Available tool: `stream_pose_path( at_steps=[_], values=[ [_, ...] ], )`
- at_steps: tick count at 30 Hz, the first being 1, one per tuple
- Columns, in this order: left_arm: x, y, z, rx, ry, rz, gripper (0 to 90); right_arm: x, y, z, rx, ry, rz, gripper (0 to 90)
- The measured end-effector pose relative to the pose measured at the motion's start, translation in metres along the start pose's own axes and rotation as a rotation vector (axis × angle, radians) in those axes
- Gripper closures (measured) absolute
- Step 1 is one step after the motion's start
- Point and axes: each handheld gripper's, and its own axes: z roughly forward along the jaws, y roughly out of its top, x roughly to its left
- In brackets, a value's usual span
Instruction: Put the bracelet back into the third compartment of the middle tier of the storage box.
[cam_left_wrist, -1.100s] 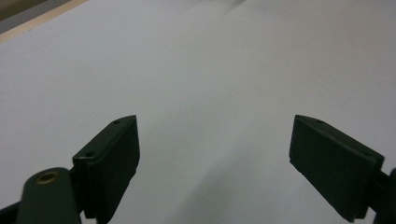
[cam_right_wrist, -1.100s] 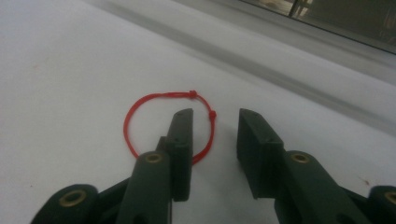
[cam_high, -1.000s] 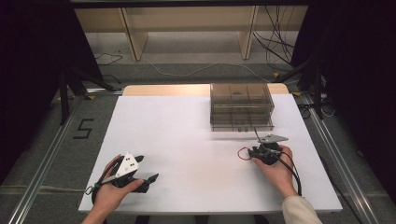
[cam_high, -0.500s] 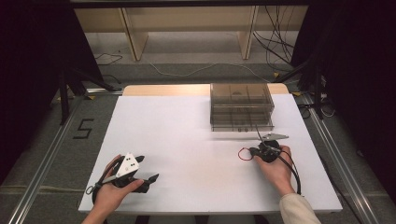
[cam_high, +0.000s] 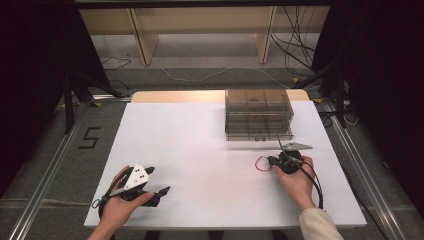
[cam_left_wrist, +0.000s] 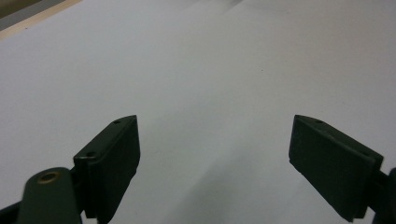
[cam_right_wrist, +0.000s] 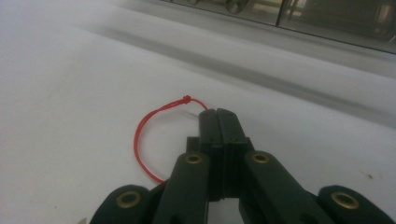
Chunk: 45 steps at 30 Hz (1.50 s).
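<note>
1. Red loop (cam_right_wrist: 140, 135), a thin cord or tie with a small knot at its far end, lies on the white table (cam_high: 200, 135) at the tip of the right gripper (cam_right_wrist: 218, 116); in the high view the red loop (cam_high: 261, 163) sits just left of that gripper, near the table's right side.
2. Right gripper's jaws are pressed flat together. The loop runs in beside them at the tip and passes under the gripper body lower down; whether the cord is pinched between the jaws cannot be told.
3. A hand (cam_high: 295, 182) holds the right gripper (cam_high: 272, 161) from the near side, a black cable trailing back along the wrist.
4. Left gripper (cam_left_wrist: 215, 154) has its jaws spread wide over bare white tabletop, nothing between them. In the high view the left gripper (cam_high: 162, 192) rests at the near left of the table, held by the other hand (cam_high: 120, 205).
5. A clear smoky drawer box (cam_high: 257, 114) stands at the far right of the table, just beyond the right gripper.
</note>
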Motion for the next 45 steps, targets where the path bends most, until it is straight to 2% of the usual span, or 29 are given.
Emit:
stream_pose_path(
  at_steps=[45],
  values=[
    [-0.001,0.000,0.000,-0.004,0.001,0.004,16.5,-0.006,0.010,-0.021,-0.095,-0.031,0.022,90.0]
  ],
)
